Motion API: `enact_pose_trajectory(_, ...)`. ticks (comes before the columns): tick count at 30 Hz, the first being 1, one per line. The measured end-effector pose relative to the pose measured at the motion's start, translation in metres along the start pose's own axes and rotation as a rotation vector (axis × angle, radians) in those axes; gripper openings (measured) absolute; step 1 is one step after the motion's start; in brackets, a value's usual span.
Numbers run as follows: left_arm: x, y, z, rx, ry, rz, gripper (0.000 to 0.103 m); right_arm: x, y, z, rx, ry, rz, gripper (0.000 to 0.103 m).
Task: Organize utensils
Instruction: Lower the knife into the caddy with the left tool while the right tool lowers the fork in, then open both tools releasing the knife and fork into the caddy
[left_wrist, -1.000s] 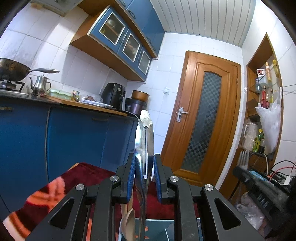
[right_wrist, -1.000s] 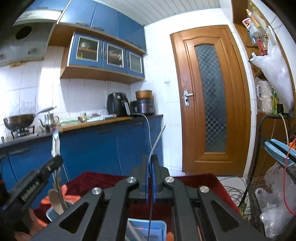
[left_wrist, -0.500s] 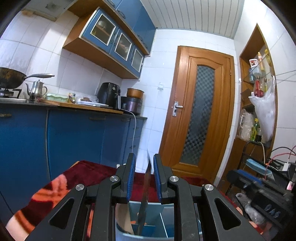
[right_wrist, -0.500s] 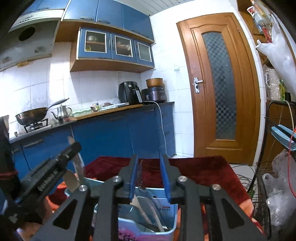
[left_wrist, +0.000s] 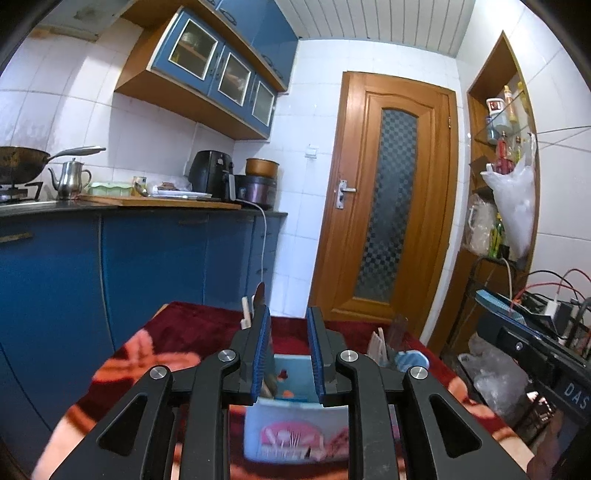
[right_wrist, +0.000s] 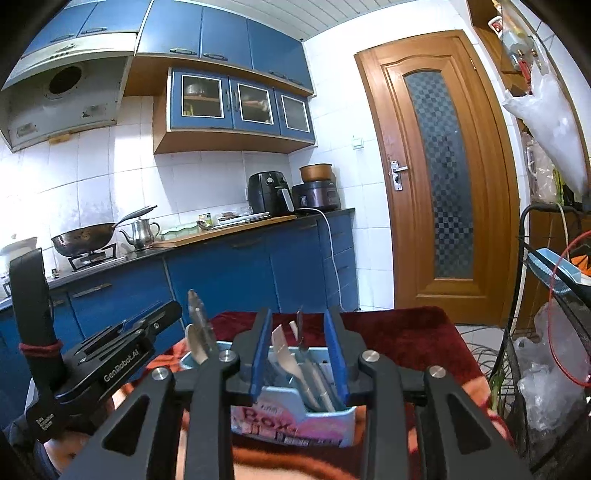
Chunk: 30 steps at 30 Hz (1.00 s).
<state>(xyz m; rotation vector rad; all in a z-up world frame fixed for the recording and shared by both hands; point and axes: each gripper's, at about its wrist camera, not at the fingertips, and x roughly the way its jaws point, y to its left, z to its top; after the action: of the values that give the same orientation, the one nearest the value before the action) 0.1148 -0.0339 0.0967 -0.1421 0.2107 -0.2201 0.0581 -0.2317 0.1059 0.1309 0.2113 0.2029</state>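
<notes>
Fingers on both grippers are spread with nothing between the pads. Left gripper (left_wrist: 287, 349) hangs over the left end of the box (right_wrist: 291, 419); right gripper (right_wrist: 300, 354) hangs over its right compartment. Neither touches a utensil.

Progress, judged from how things lie: looks mostly done. Every utensil I can see stands or leans inside the box, handles down, and none lies loose on the red cloth (right_wrist: 402, 332) where it shows. The cloth's near part is hidden behind the gripper bodies, so I can't rule out strays there. What's left is likely just pulling both grippers clear, or fetching anything out of view.

Count, as far as visible:
- Box: one, light blue with a pink label, at least two compartments.
- Left compartment: one metal spoon (right_wrist: 197, 314) sticking up highest, one pale spoon (right_wrist: 195, 349) just beside it. Two seen.
- Right compartment: one dark fork (right_wrist: 300, 326), about three pale pieces (right_wrist: 280, 341) leaning together. They overlap, so the exact number is uncertain.
- Left wrist view also shows a white handle tip (left_wrist: 245, 312) next to a dark blade-like tip (left_wrist: 259, 293) by the left finger; can't tell whether these match the pieces above.
- Grippers: two.
</notes>
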Motion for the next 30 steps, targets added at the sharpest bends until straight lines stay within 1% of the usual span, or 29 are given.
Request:
enact_pose_trajectory(2, -0.011, 0.0, 0.001, 0.005, 0.015, 0.003, 0.021, -0.009, 0.004, -0.001, 0.003, 0.003, 0.005, 0.042)
enact_pose_trajectory(4, -0.023, 0.001, 0.001, 0.014, 0.034, 0.008, 0.021, -0.017, 0.008, -0.003, 0.002, 0.008, 0.008, 0.043)
enact_pose_trajectory(6, -0.033, 0.001, 0.001, 0.02, 0.059, 0.009, 0.023, -0.025, 0.012, -0.006, 0.002, 0.017, 0.012, 0.048)
enact_pose_trajectory(8, -0.043, 0.002, 0.001, 0.02, 0.075, 0.006, 0.04, -0.033, 0.017, -0.009, -0.003, 0.028, 0.018, 0.054)
enact_pose_trajectory(11, -0.061, 0.002, -0.001, 0.042, 0.076, 0.008, 0.053, -0.046, 0.022, -0.016, -0.01, 0.033, 0.018, 0.059)
enact_pose_trajectory(12, -0.067, 0.001, -0.003, 0.057, 0.076, 0.014, 0.056, -0.05, 0.024, -0.019, -0.011, 0.033, 0.018, 0.063)
enact_pose_trajectory(14, -0.078, -0.001, -0.006, 0.072, 0.075, 0.026, 0.066, -0.06, 0.027, -0.025, -0.008, 0.031, 0.014, 0.069)
enact_pose_trajectory(17, -0.09, 0.0, -0.013, 0.076, 0.09, 0.039, 0.074, -0.069, 0.029, -0.033, -0.001, 0.033, 0.014, 0.075)
enact_pose_trajectory(18, -0.093, 0.0, -0.017, 0.073, 0.095, 0.041, 0.074, -0.072, 0.029, -0.037, 0.001, 0.035, 0.013, 0.078)
enact_pose_trajectory(20, -0.098, 0.004, -0.023, 0.065, 0.107, 0.046, 0.075, -0.077, 0.029, -0.045, 0.003, 0.04, 0.008, 0.079)
enact_pose_trajectory(23, -0.104, 0.01, -0.037, 0.059, 0.12, 0.061, 0.075, -0.083, 0.029, -0.059, 0.002, 0.042, -0.006, 0.087)
enact_pose_trajectory(26, -0.105, 0.013, -0.052, 0.064, 0.13, 0.083, 0.075, -0.088, 0.026, -0.074, 0.012, 0.044, -0.013, 0.087)
enact_pose_trajectory(30, -0.103, 0.016, -0.075, 0.071, 0.168, 0.111, 0.075, -0.092, 0.022, -0.094, 0.018, 0.049, -0.029, 0.088)
